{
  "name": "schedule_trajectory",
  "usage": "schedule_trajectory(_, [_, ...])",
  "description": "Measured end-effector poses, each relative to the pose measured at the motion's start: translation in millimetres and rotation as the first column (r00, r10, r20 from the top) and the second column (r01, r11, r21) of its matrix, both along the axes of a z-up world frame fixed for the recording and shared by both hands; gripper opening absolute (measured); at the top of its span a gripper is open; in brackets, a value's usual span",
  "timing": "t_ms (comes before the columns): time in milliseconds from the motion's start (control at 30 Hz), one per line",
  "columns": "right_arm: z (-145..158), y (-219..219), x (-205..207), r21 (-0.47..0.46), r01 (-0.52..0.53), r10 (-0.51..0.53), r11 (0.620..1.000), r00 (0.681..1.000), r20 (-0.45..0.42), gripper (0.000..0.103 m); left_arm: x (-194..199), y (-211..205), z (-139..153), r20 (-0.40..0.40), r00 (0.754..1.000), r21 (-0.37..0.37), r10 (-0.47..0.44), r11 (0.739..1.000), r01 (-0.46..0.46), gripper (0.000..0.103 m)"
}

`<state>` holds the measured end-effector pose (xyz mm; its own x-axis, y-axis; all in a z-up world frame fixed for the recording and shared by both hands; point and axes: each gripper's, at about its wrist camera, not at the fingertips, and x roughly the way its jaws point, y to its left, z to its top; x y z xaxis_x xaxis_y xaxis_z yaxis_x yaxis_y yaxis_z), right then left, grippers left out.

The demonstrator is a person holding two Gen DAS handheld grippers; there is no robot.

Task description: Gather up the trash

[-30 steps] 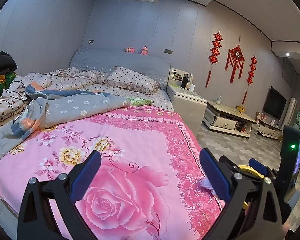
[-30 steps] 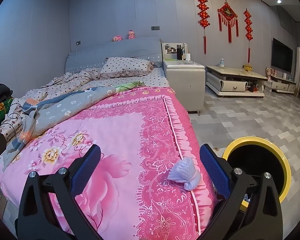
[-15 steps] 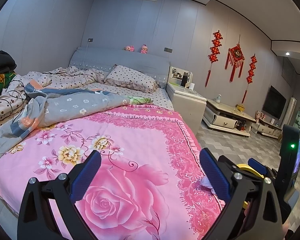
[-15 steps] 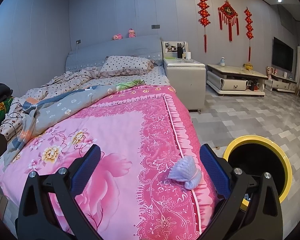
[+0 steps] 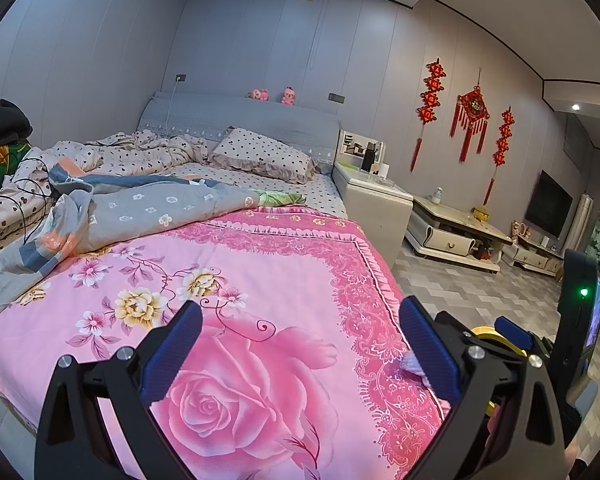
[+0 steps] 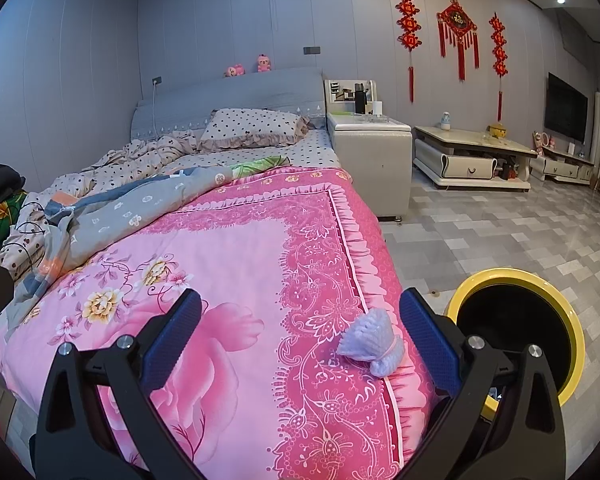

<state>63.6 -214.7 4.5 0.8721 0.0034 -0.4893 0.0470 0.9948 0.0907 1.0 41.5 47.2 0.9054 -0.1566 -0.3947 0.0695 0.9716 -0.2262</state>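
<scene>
A pale lilac foam-net wrapper (image 6: 370, 340) lies on the pink bedspread (image 6: 228, 256) near the bed's right front corner. My right gripper (image 6: 300, 340) is open above the bedspread, and the wrapper lies just inside its right finger (image 6: 428, 340). A yellow-rimmed bin (image 6: 516, 328) with a dark inside stands on the floor right of the bed. My left gripper (image 5: 300, 344) is open and empty over the bedspread's rose print. In the left wrist view the wrapper (image 5: 410, 362) peeks out behind the right finger, with the bin rim (image 5: 496, 336) beyond.
A crumpled grey quilt (image 6: 140, 208) and spotted bedding lie at the bed's far left. A white bedside cabinet (image 6: 370, 160) stands at the head. A low TV unit (image 6: 472, 160) lines the wall. The tiled floor (image 6: 500, 232) stretches right of the bed.
Both views shifted only slightly; the right gripper edged a little toward the wrapper. Both grippers stay open.
</scene>
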Motion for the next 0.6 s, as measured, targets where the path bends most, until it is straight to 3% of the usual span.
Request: schedule_trajectory(600, [-1.8,-0.7,1.2,0.001,-0.002,0.002,1.000,1.000,-0.004,0.095,1.0,-1.3,-2.7,-0.005,1.000,-0.005,-0.007,1.000,0.007,0.095])
